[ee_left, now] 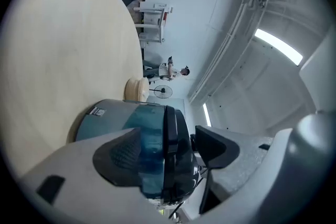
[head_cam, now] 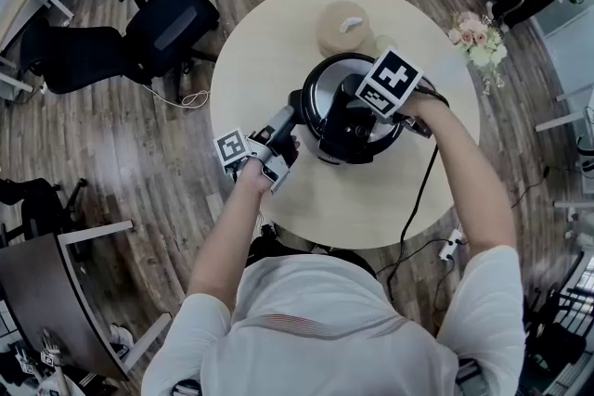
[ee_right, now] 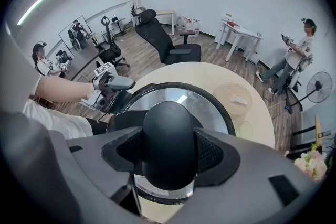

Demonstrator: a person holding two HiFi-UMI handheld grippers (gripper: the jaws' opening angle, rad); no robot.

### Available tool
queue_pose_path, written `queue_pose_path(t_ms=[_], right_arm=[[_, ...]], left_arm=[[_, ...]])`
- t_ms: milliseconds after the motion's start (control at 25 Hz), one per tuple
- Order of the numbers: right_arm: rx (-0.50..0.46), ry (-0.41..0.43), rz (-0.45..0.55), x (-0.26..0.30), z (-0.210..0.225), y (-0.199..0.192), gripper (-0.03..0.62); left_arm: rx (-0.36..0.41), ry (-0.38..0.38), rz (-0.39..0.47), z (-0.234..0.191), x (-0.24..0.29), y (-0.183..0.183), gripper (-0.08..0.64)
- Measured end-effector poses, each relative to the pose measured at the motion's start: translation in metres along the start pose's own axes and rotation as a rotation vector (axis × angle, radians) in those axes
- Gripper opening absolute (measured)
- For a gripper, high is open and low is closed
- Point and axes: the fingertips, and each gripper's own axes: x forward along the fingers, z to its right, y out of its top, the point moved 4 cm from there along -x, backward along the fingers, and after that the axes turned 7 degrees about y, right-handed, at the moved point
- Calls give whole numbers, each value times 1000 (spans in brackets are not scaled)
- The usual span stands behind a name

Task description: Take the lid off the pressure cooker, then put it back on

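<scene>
A round pale table (head_cam: 269, 51) is standing on a wooden floor, and the pressure cooker (head_cam: 348, 139) is sitting near the centre of the head view. My right gripper (ee_right: 169, 150) is pointing down and pinching the black knob (ee_right: 168, 118) of the lid (head_cam: 327, 88). My left gripper (ee_left: 168, 148) is holding nothing, its jaws well apart, and the cooker's wall is lying just to its upper right. The lid is covering the pot, so the inside is hidden.
</scene>
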Motion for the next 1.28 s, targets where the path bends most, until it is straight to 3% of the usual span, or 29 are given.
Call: queue_pose_path(t_ms=[280, 440, 600, 760, 1280], right_arm=[[1, -2, 1, -1, -1, 1, 284], [2, -2, 0, -1, -1, 1, 284], [2, -2, -1, -1, -2, 2, 284], [1, -3, -3, 0, -1, 2, 282], [-57, 15, -18, 0, -2, 2, 279]], left_arm=[[9, 6, -18, 1, -1, -3, 293], [27, 28, -27, 0, -2, -5, 147], [21, 13, -38, 4, -1, -5, 66], [60, 31, -48, 5, -1, -5, 58], [56, 26, -44, 7, 0, -6, 60]])
